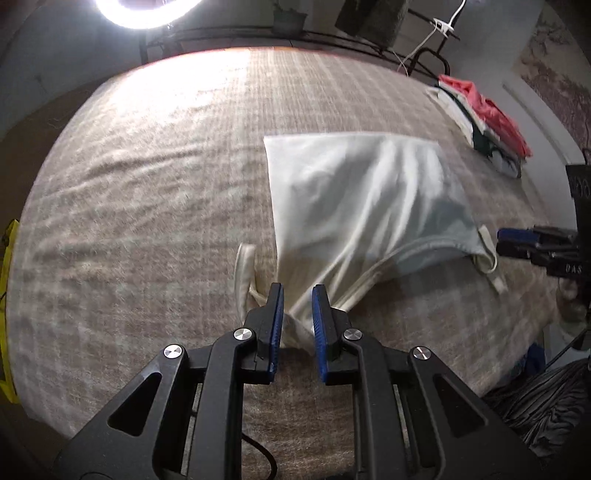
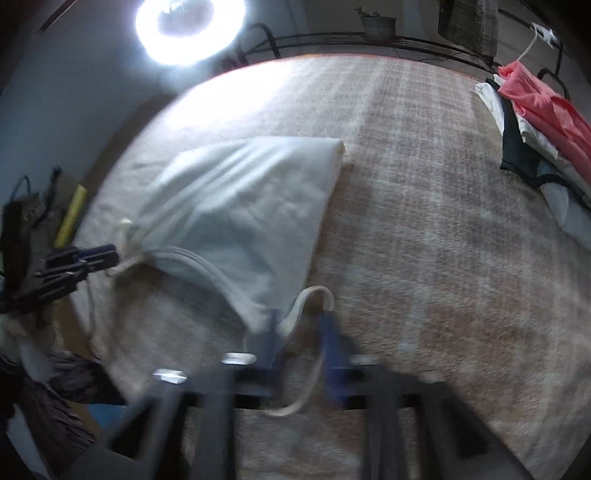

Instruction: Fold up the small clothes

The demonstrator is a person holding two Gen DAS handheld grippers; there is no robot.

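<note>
A cream sleeveless top point(image 1: 362, 192) lies partly raised on the checked beige blanket point(image 1: 147, 192). My left gripper point(image 1: 297, 295) is shut on the top's bunched near corner, and a strap loop point(image 1: 243, 273) hangs to its left. In the right wrist view the same top point(image 2: 243, 199) reaches toward my right gripper point(image 2: 301, 325), which is blurred. Its blue fingers stand apart with the other strap point(image 2: 314, 293) looping loosely between them. Each gripper also shows at the edge of the other's view: the right gripper point(image 1: 517, 243) and the left gripper point(image 2: 103, 254).
A pile of folded clothes point(image 1: 484, 118) with a coral piece on top sits at the blanket's far right edge point(image 2: 543, 125). A ring light point(image 2: 190, 26) glares behind the bed. A person's dark striped clothing point(image 1: 546, 402) is near the front edge.
</note>
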